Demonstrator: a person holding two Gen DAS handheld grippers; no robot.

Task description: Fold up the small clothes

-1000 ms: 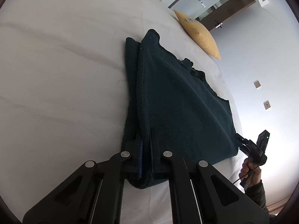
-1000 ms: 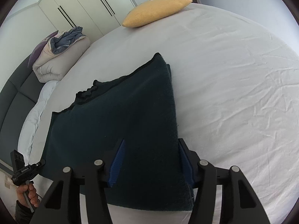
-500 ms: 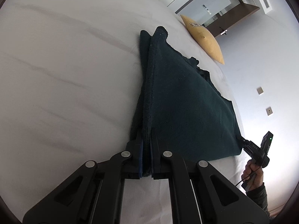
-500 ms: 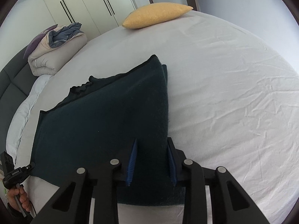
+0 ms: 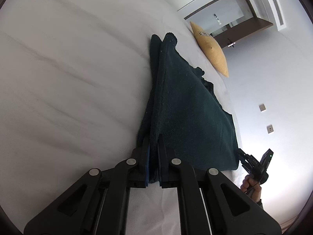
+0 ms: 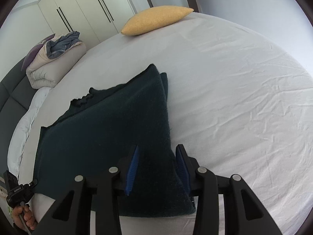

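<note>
Right jaws loosen on the folded corner while the left pinch holds

The dark green towel (image 6: 109,137) lies folded on the bed (image 6: 244,101); the left gripper (image 5: 153,163) stays clamped narrow on its edge, while the right gripper (image 6: 156,168), jaws just reopened partway, straddles the corner without pressing, so the fold seems laid.

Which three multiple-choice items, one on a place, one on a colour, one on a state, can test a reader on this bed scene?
1. Where does the yellow pillow lie?
A. on the bed's far edge
B. on the floor
C. on the folded duvet

2. What colour is the garment?
A. white
B. dark green
C. red

3. How is the left hand-held gripper?
A. wide open
B. out of view
C. shut on the garment's edge

Key: 1 A, it rests on the white sheet; 2 B, the cloth looks dark green; 3 C, the fingers pinch the fold.
</note>
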